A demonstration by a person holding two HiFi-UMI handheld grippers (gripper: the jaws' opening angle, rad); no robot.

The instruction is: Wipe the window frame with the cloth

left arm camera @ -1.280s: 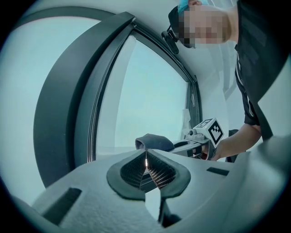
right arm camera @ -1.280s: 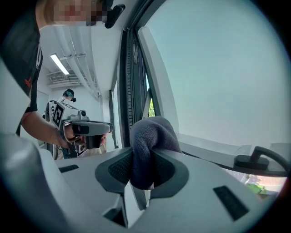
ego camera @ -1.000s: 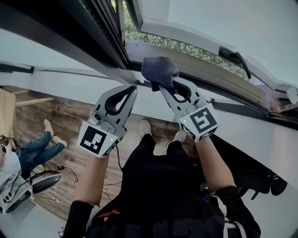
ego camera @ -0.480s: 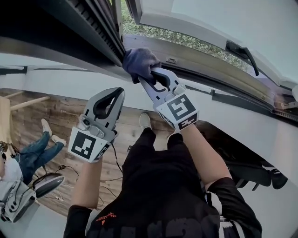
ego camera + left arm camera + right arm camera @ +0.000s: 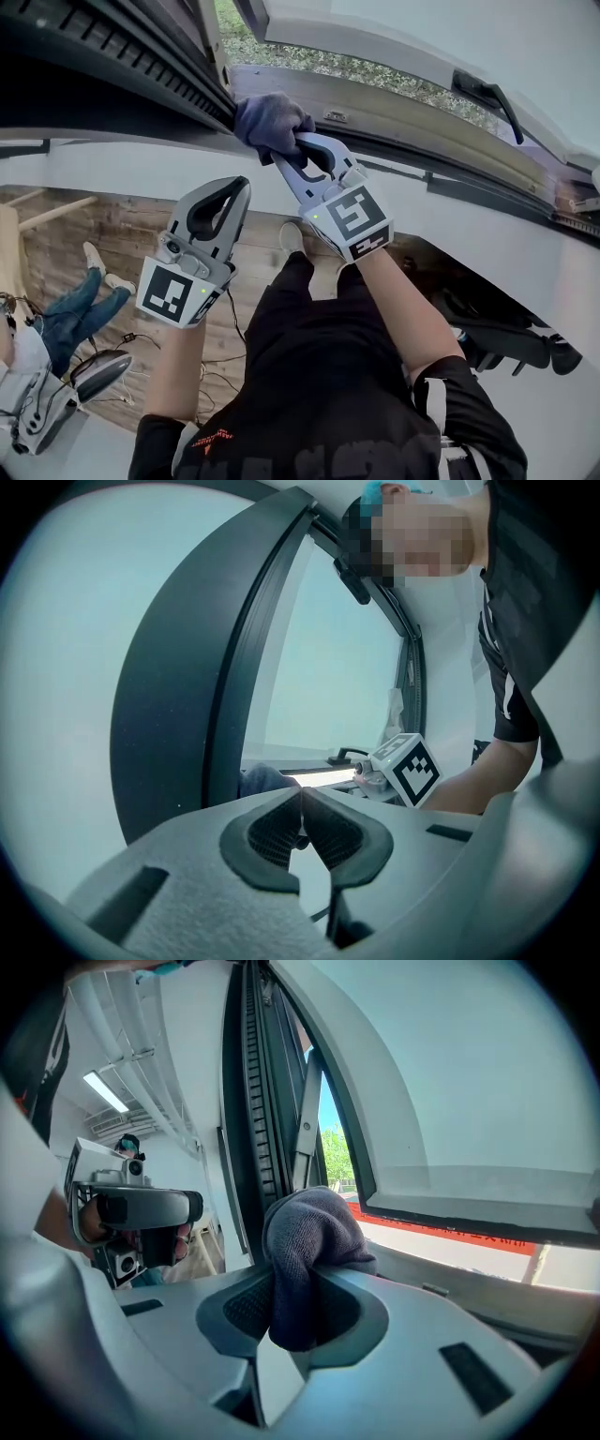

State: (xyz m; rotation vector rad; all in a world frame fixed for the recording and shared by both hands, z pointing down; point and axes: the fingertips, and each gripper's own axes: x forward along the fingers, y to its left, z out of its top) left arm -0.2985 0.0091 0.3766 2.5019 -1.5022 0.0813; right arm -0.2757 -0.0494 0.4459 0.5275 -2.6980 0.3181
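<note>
My right gripper (image 5: 292, 148) is shut on a dark blue-grey cloth (image 5: 268, 122), bunched into a wad at the jaw tips. The cloth presses against the lower window frame (image 5: 394, 131) near its left corner, where the dark ribbed side rail (image 5: 141, 47) meets it. In the right gripper view the cloth (image 5: 305, 1241) bulges out of the jaws (image 5: 292, 1312) in front of the dark frame upright (image 5: 253, 1119). My left gripper (image 5: 230, 192) hangs lower and to the left, shut with nothing in it; its pads (image 5: 302, 819) meet in the left gripper view.
The open sash with a black handle (image 5: 487, 94) lies to the right. White wall (image 5: 112, 164) runs below the frame. Far below are wooden floor, a seated person's legs (image 5: 66, 309) and a cable. The other gripper's marker cube (image 5: 410, 768) shows in the left gripper view.
My right gripper has carried the cloth leftwards along the lower frame into the corner by the ribbed rail. The left gripper has shifted a little left and down, still shut.
</note>
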